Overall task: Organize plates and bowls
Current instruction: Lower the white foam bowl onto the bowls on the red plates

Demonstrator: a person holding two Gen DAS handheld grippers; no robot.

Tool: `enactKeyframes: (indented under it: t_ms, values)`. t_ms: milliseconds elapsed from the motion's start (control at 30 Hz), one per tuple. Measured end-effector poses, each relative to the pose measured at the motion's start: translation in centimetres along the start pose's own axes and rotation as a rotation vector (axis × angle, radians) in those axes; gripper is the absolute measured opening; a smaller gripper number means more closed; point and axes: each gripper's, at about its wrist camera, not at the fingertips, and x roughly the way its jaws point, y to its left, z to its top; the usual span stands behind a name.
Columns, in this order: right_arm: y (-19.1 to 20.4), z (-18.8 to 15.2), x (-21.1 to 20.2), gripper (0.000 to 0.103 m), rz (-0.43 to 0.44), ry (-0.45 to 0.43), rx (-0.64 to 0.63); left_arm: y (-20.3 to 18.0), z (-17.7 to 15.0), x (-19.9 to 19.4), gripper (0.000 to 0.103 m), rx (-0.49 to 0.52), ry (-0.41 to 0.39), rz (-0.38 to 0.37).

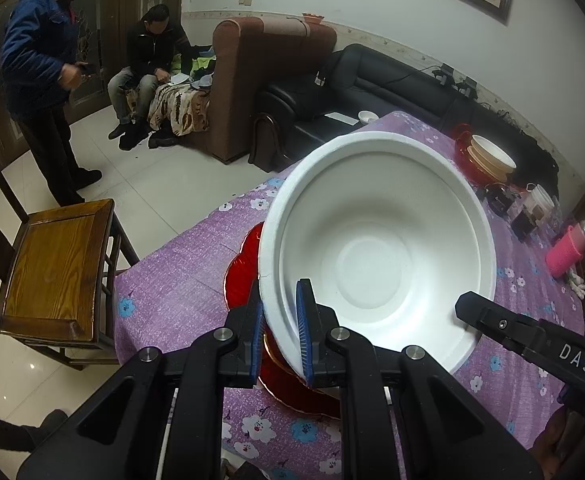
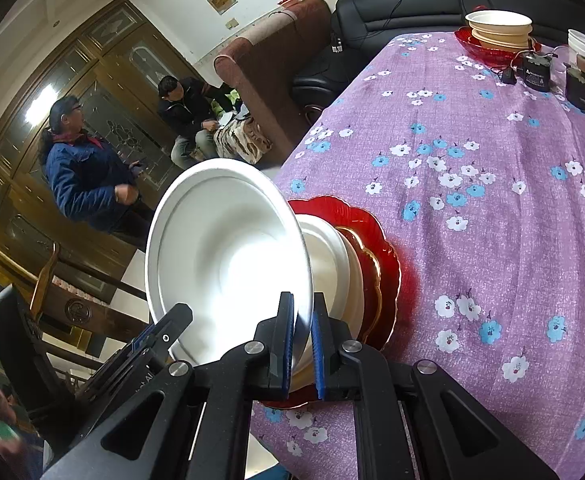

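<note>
A large white foam bowl (image 1: pixel 376 248) is held tilted above a red scalloped plate (image 1: pixel 242 276) on the purple flowered tablecloth. My left gripper (image 1: pixel 282 320) is shut on the bowl's near rim. My right gripper (image 2: pixel 302 344) is shut on the opposite rim of the same bowl (image 2: pixel 228 256); its black finger shows in the left wrist view (image 1: pixel 492 320). In the right wrist view the bowl sits over a stack of a white bowl (image 2: pixel 328 264) and red plates (image 2: pixel 380 264). A second stack of cream bowls on a red plate (image 2: pixel 500 34) stands at the table's far end, also in the left wrist view (image 1: pixel 488 156).
A wooden chair (image 1: pixel 58 268) stands left of the table. Small black devices and a white cup (image 2: pixel 582 56) sit at the far right, with a pink bottle (image 1: pixel 568 248). Sofas (image 1: pixel 372 88) and two people (image 1: pixel 44 60) are beyond the table.
</note>
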Motion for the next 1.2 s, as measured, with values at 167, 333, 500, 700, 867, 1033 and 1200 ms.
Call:
enactKeyframes:
  t_ms: [167, 333, 500, 700, 867, 1033, 1200]
  values:
    - [0.19, 0.08, 0.13, 0.008, -0.003, 0.008, -0.003, 0.12, -0.02, -0.1, 0.013, -0.003, 0.003, -0.002]
    - [0.45, 0.07, -0.3, 0.009, 0.001, 0.003, -0.006, 0.13, 0.16, -0.55, 0.013, -0.007, -0.005, -0.009]
    - [0.3, 0.04, -0.29, 0.012, 0.011, 0.01, 0.002, 0.33, 0.11, -0.36, 0.013, -0.008, 0.0, -0.004]
    - [0.05, -0.04, 0.15, 0.012, 0.015, 0.025, 0.015, 0.5, 0.15, -0.33, 0.013, -0.007, 0.003, -0.001]
    - [0.17, 0.01, 0.25, 0.012, 0.01, 0.026, 0.011, 0.66, 0.21, -0.26, 0.013, -0.016, 0.007, -0.003]
    - [0.47, 0.06, 0.38, 0.014, -0.002, 0.028, 0.002, 0.82, 0.28, -0.39, 0.013, -0.031, 0.005, -0.004]
    - [0.64, 0.13, 0.15, 0.047, 0.001, 0.005, 0.012, 0.74, 0.29, -0.5, 0.024, -0.022, 0.01, -0.004]
